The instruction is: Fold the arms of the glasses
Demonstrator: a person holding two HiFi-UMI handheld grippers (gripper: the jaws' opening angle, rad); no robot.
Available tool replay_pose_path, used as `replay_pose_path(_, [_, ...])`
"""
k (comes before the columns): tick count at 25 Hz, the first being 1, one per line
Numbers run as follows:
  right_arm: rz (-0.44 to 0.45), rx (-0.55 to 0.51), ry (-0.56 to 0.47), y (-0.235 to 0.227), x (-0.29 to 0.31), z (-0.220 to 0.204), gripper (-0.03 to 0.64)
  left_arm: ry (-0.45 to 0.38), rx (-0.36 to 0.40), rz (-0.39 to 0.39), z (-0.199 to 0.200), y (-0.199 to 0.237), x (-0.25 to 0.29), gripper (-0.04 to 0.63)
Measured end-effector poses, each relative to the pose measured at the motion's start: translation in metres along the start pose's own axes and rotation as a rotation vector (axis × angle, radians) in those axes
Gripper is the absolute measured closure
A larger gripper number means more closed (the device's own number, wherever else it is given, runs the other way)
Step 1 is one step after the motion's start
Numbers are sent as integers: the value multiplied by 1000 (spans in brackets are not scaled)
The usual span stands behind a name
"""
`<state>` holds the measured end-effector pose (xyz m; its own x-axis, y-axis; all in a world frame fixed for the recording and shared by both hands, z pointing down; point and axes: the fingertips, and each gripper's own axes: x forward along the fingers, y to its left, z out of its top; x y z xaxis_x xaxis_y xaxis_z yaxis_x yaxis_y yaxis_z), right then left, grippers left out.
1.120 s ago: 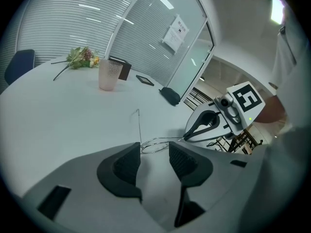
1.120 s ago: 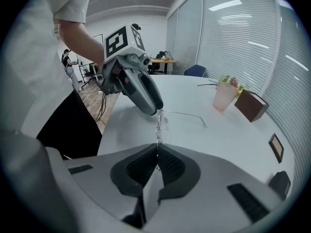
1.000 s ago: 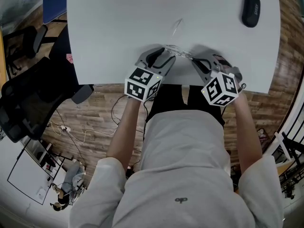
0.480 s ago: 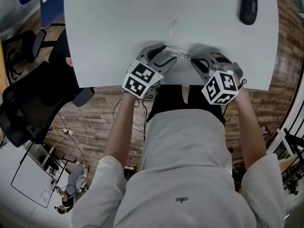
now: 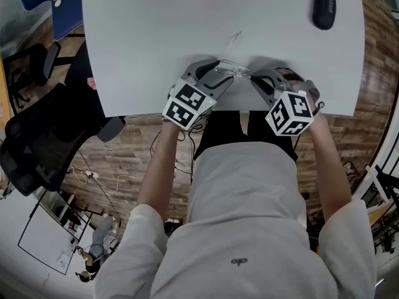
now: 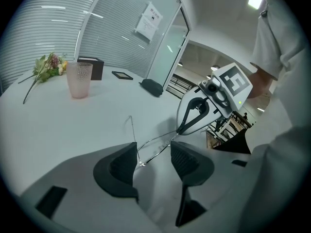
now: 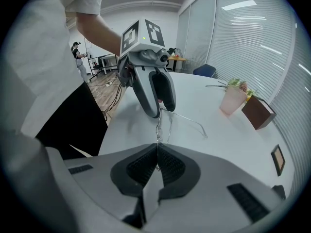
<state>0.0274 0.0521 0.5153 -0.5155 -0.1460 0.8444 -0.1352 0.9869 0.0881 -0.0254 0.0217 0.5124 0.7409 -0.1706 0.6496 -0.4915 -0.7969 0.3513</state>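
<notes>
Thin wire-framed glasses (image 5: 235,66) lie near the front edge of the white table (image 5: 143,48), between my two grippers. One arm (image 5: 235,40) sticks out away from me. My left gripper (image 5: 221,75) is open, and the frame's left corner (image 6: 141,163) lies loose between its pads without being pressed. In the left gripper view that gripper (image 6: 153,154) frames the glasses (image 6: 156,144) and the unfolded arm (image 6: 132,129). My right gripper (image 5: 256,78) is shut on the right end of the frame. In the right gripper view its jaws (image 7: 157,155) pinch the wire, and the glasses (image 7: 167,123) run ahead to the left gripper (image 7: 154,93).
A black glasses case (image 5: 324,5) lies at the far right of the table. A pink cup (image 6: 79,79), a sprig of flowers (image 6: 45,64) and a dark box (image 6: 92,68) stand at the far side. A black office chair (image 5: 37,136) is on the floor to the left.
The left gripper's jaws have spread wider round the left end of the glasses, and it has rolled a little. The right gripper has kept still, still gripping the frame.
</notes>
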Motion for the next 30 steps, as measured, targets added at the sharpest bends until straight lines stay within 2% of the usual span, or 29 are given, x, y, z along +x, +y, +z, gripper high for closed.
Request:
replay_pose_path(15, [3, -8, 6, -1, 0, -1, 609, 24, 35, -29, -5, -10, 3, 385])
replay_pose_path(30, [11, -13, 21, -1, -2, -3, 606, 64, 143, -17, -6, -7, 3, 453])
